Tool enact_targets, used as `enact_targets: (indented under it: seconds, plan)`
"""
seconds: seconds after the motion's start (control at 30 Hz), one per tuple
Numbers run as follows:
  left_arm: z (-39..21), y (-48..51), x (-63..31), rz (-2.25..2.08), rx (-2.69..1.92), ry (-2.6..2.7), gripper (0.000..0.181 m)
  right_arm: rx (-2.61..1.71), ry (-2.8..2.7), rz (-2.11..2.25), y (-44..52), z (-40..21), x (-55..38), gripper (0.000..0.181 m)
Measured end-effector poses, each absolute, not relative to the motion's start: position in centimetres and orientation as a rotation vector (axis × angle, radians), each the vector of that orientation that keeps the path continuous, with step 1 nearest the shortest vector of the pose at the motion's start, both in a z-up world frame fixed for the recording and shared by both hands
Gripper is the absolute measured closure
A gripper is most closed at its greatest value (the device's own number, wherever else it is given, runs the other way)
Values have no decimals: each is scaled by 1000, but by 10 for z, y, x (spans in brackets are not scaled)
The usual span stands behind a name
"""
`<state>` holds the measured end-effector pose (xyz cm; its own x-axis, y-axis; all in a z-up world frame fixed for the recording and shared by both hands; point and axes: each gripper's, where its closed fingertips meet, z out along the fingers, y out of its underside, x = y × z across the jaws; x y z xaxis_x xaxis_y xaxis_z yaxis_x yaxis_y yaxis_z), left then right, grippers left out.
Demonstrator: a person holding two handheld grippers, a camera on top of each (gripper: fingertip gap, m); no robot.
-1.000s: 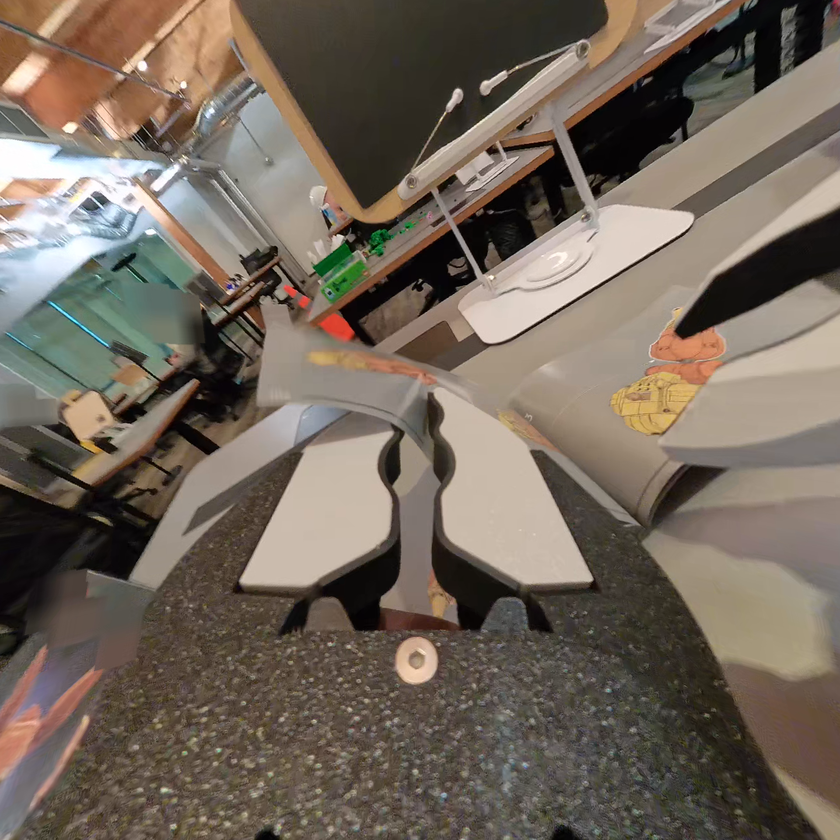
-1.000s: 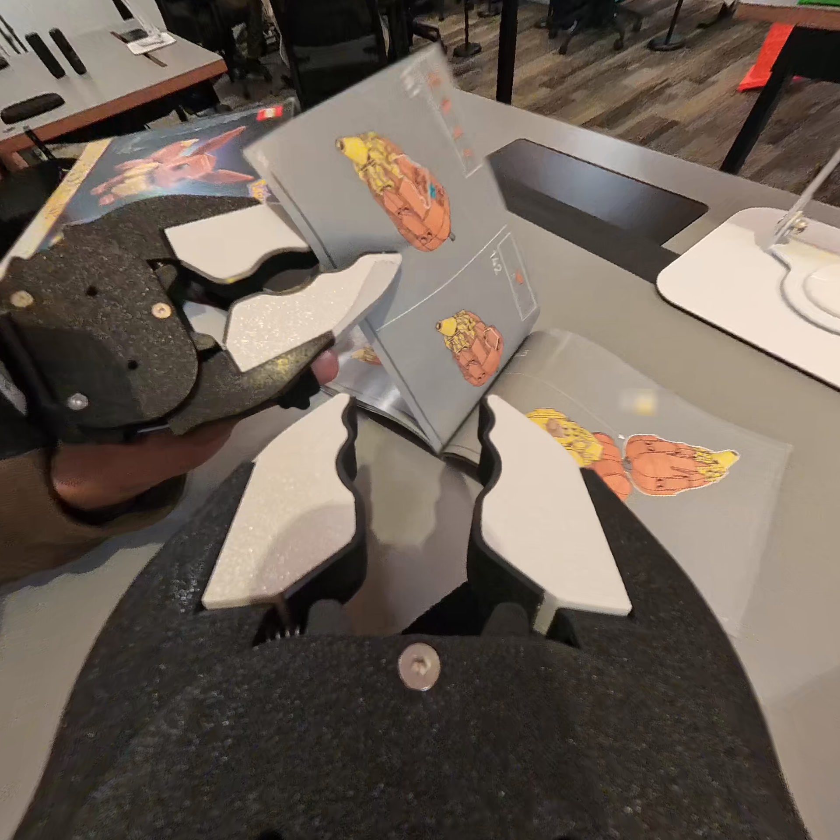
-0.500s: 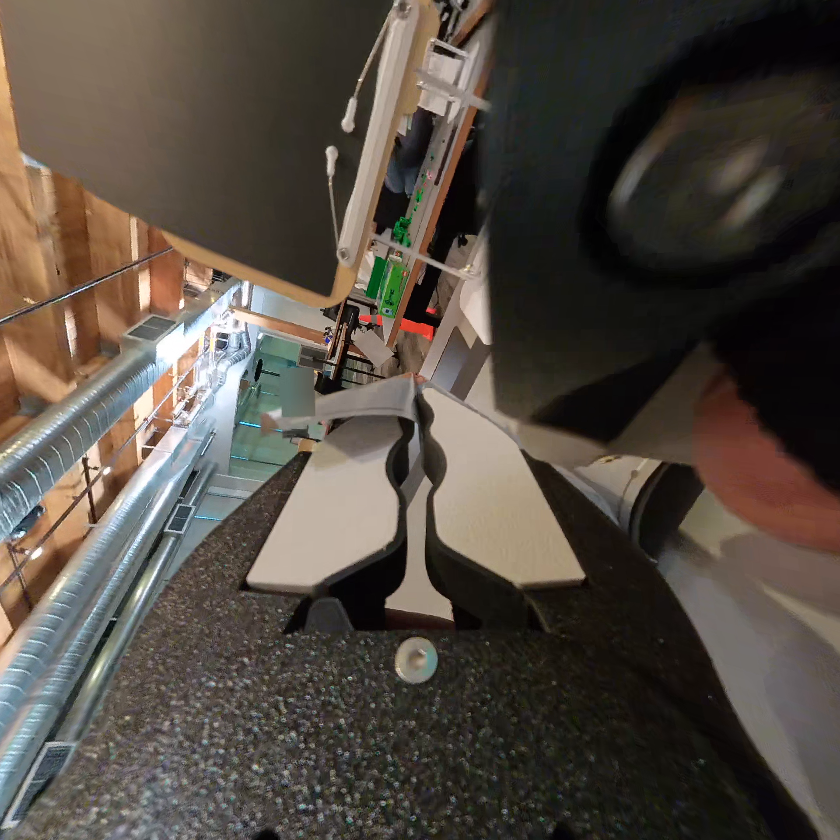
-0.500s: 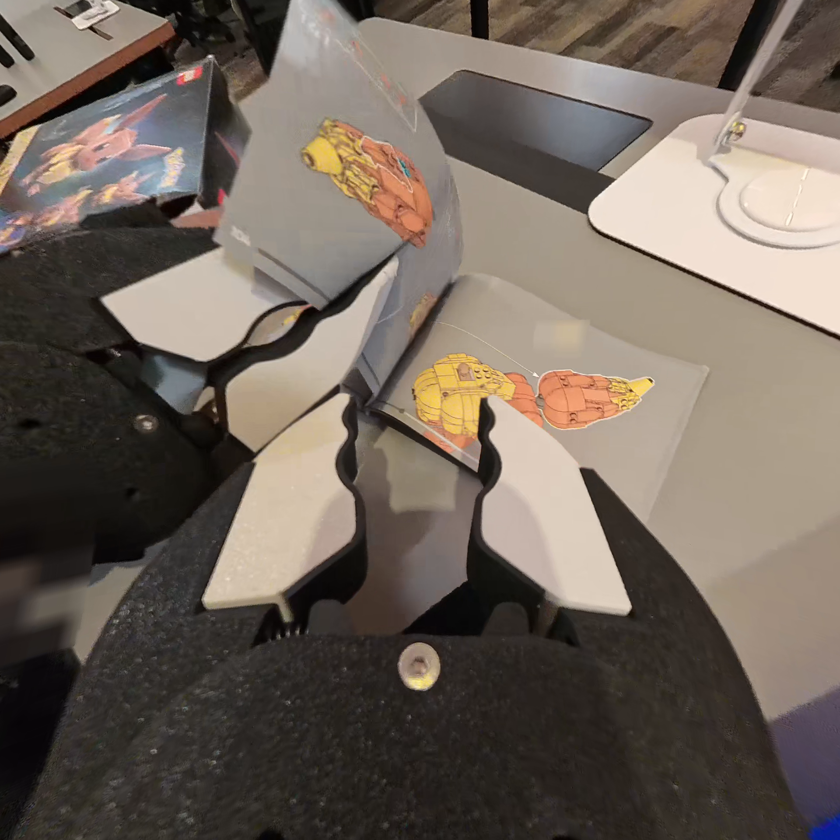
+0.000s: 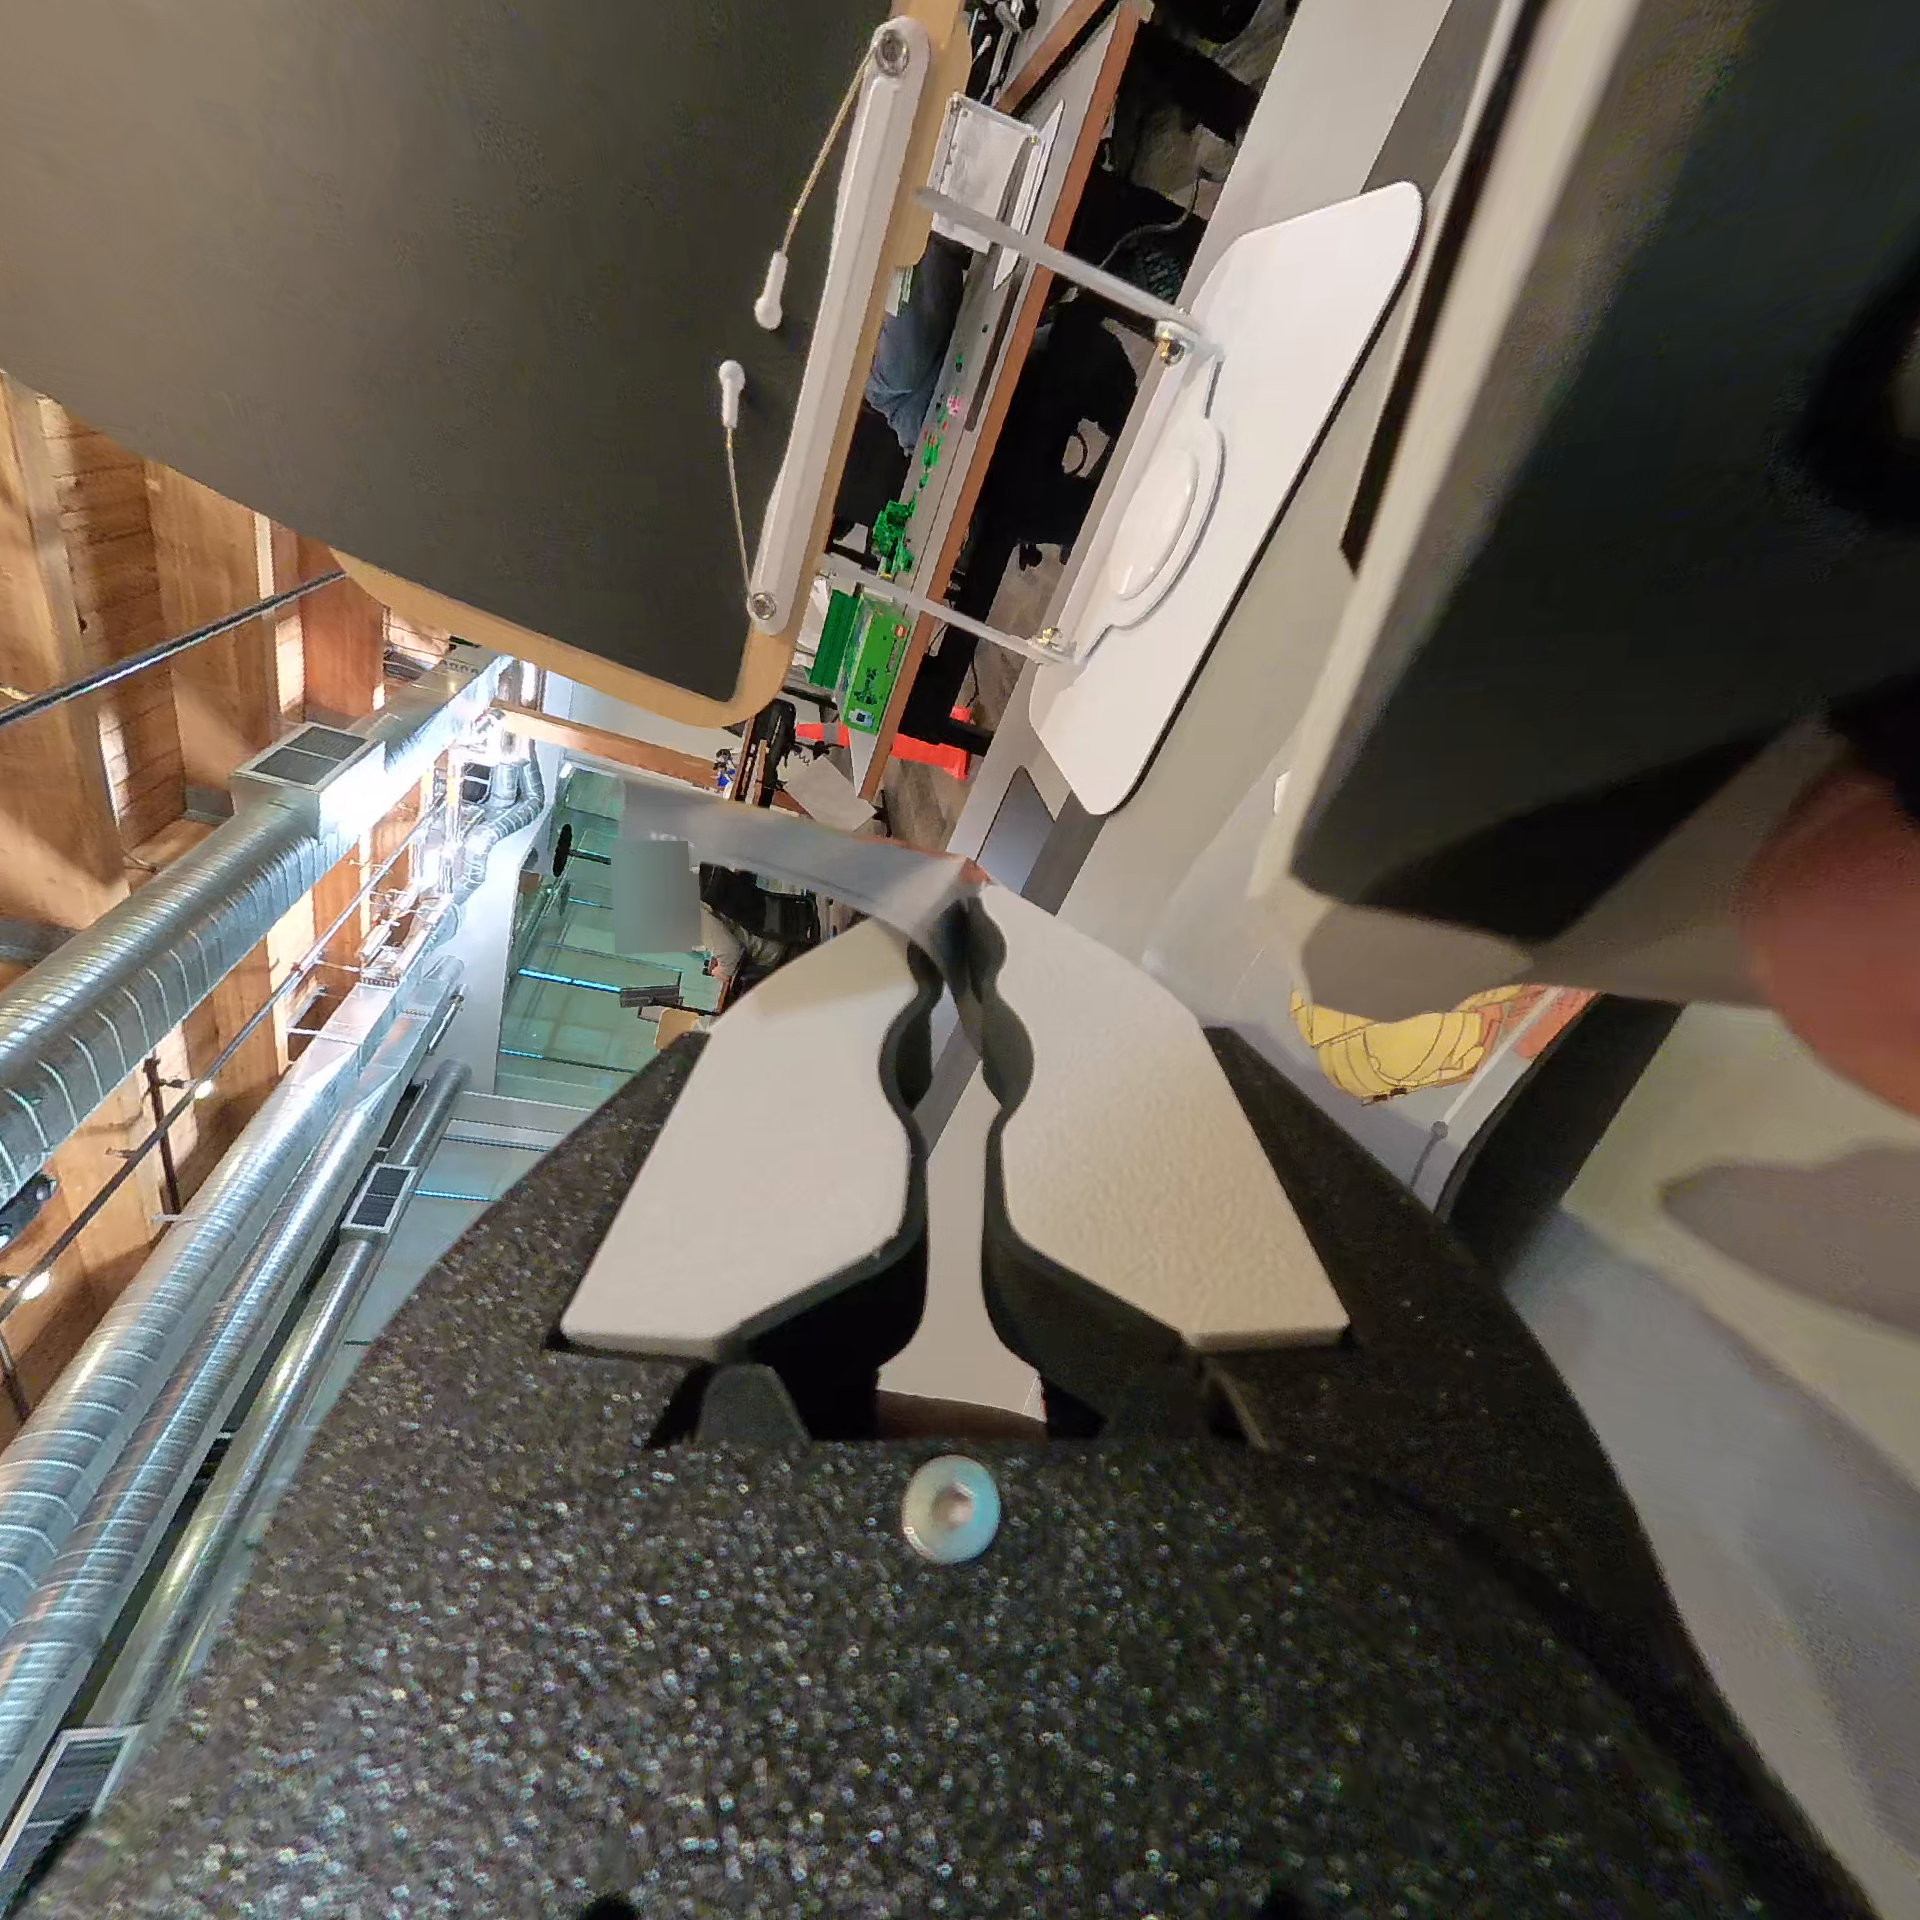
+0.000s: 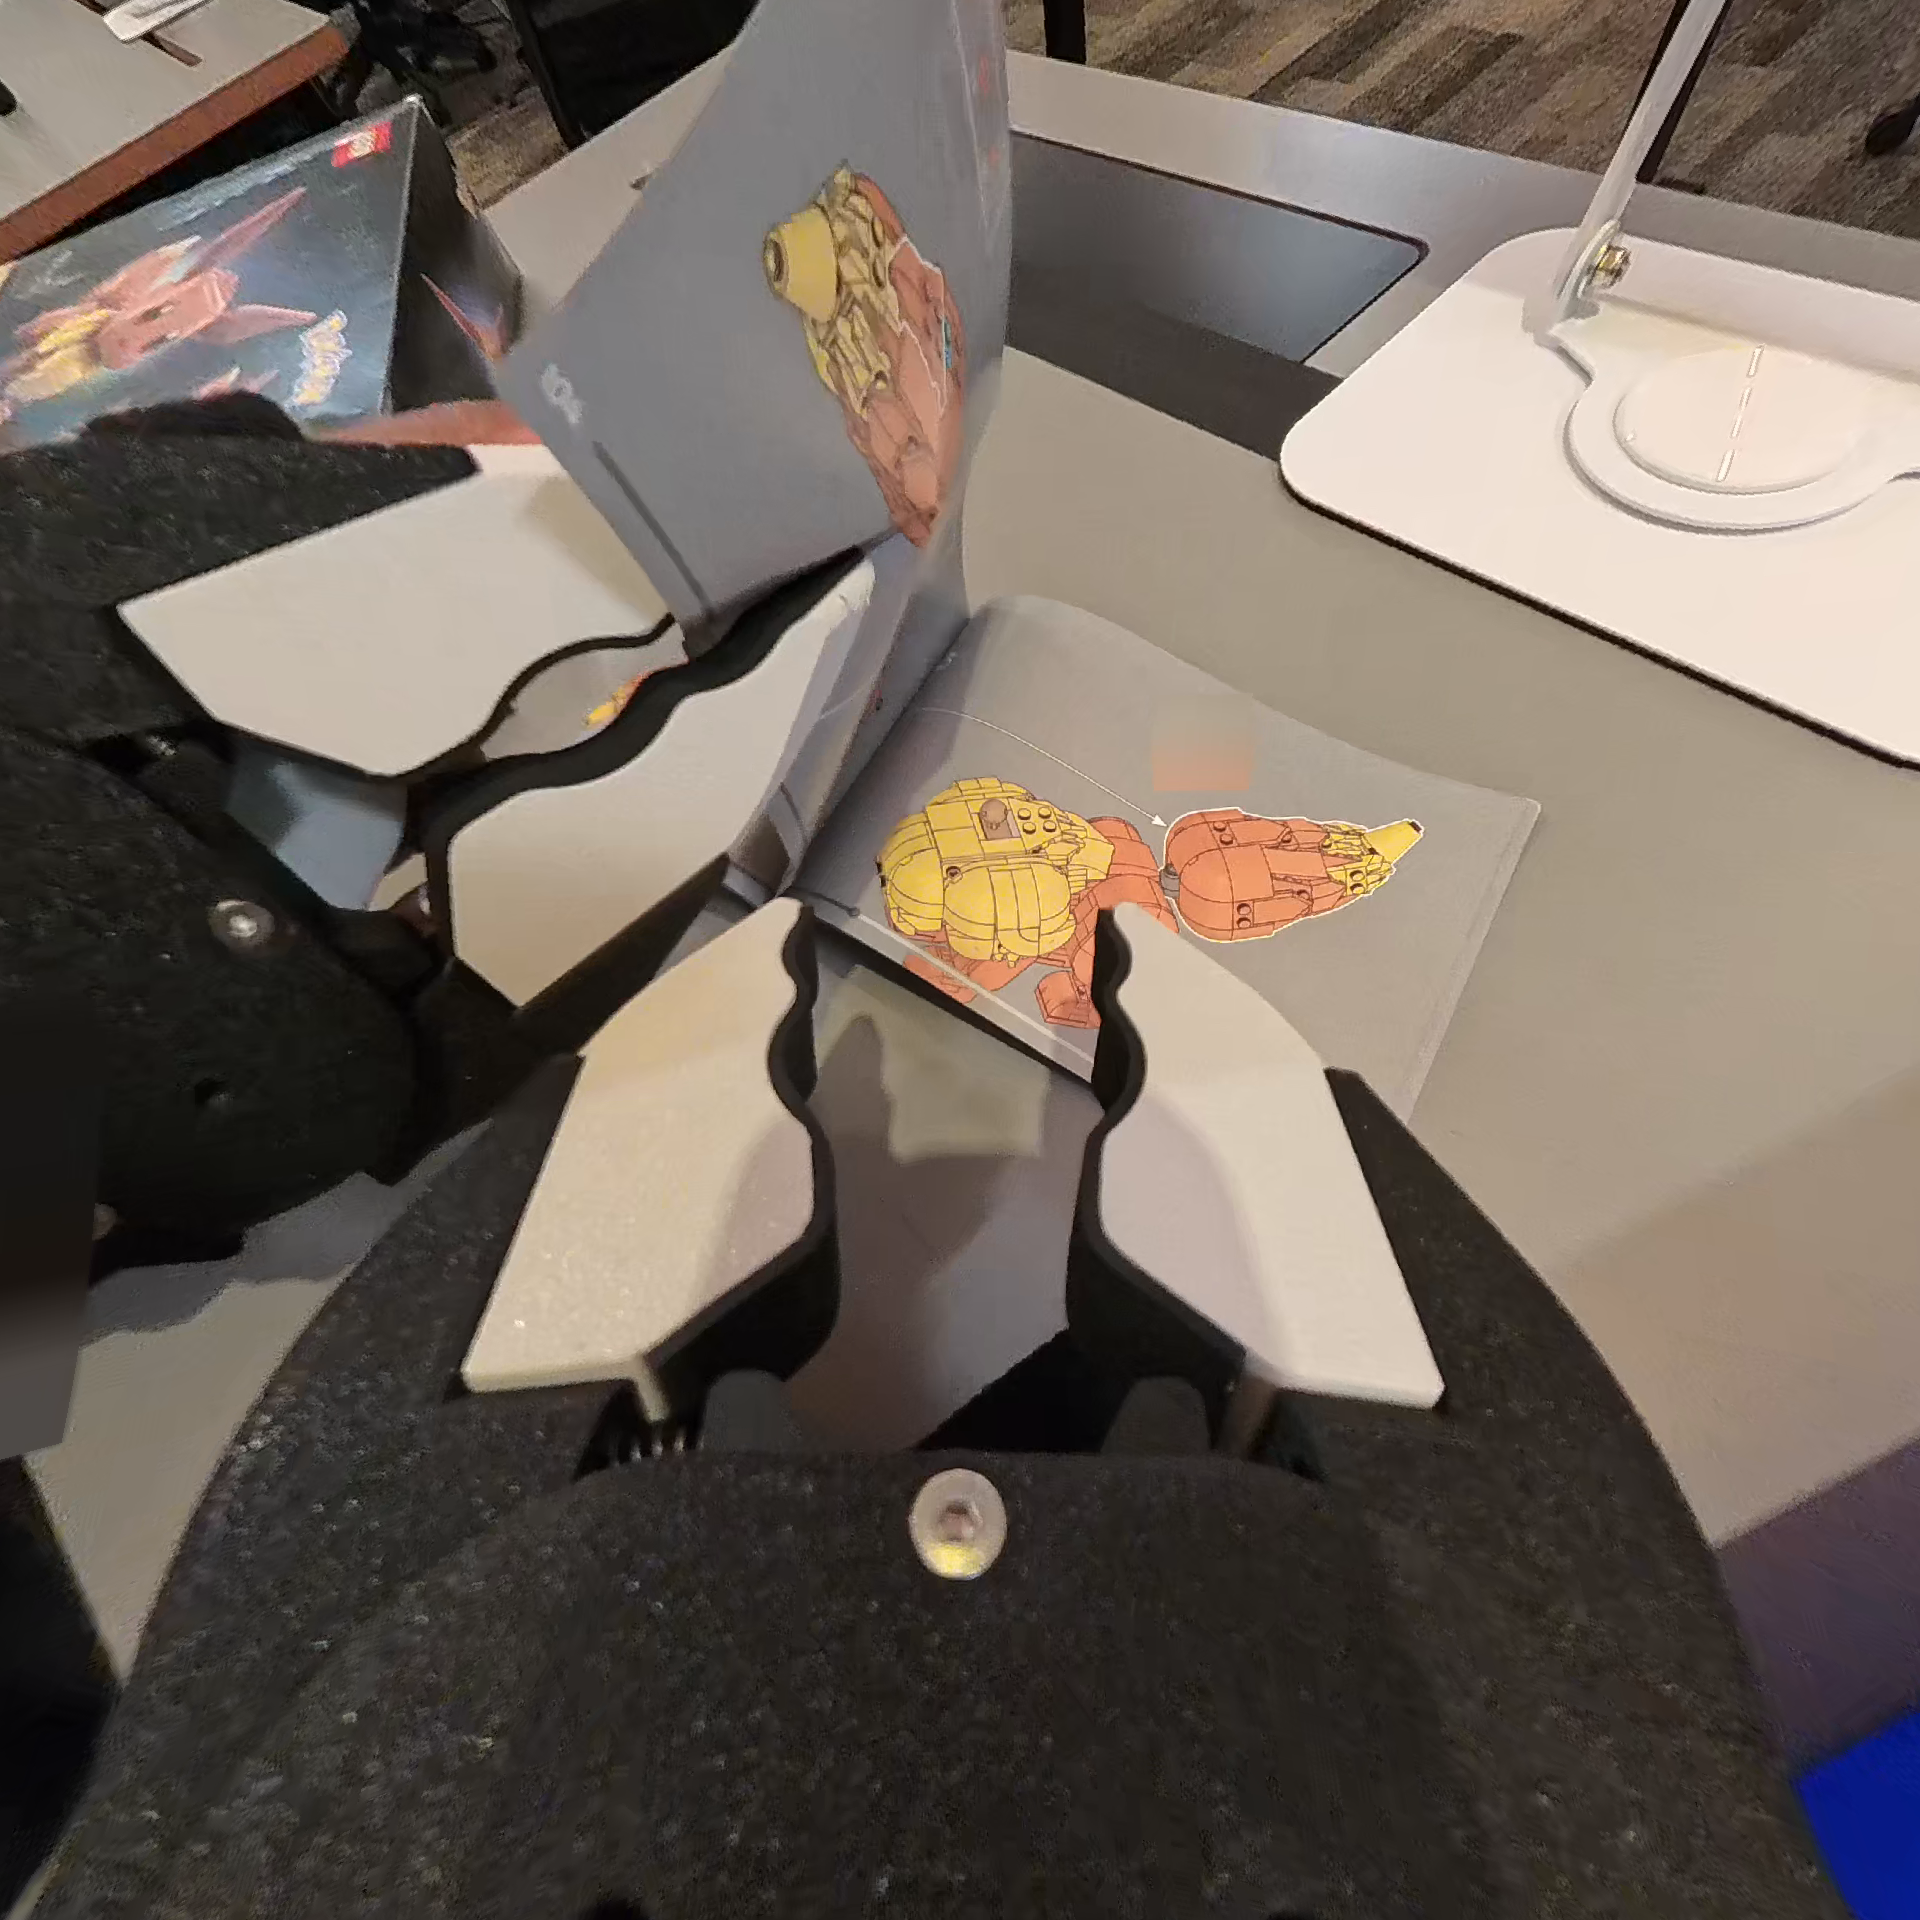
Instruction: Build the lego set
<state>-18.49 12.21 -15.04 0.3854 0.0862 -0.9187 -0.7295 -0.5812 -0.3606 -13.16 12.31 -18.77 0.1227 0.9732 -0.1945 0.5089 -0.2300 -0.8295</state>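
Observation:
The grey instruction booklet (image 6: 1195,790) lies open on the grey table (image 6: 1621,1039), showing an orange and yellow model drawing. My left gripper (image 5: 961,914) is shut on a booklet page (image 5: 790,842) and holds it raised and curled; the view is rolled sideways. In the right wrist view the left gripper (image 6: 758,608) comes in from the left, pinching the lower edge of the raised page (image 6: 748,343). My right gripper (image 6: 951,935) is open and empty, hovering over the booklet's near edge. It fills the upper right of the left wrist view (image 5: 1610,520).
The lego set box (image 6: 208,301) stands at the back left of the table. A white stand base (image 6: 1558,520) with a metal arm sits at the back right, also in the left wrist view (image 5: 1247,436). A dark inset panel (image 6: 1195,260) lies behind the booklet. The grippers' ends are close to 7 cm from one another.
The left gripper has lifted the pinched page higher and rolled over sideways. The right gripper has moved forward over the booklet, staying open.

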Motion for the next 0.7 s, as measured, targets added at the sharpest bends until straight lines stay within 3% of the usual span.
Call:
enact_targets:
  seconds: [0.7]
  plan:
    - [-137,100,-188,1251,-1815,486,175,-1677,-1487,870,108,-180,-152,130]
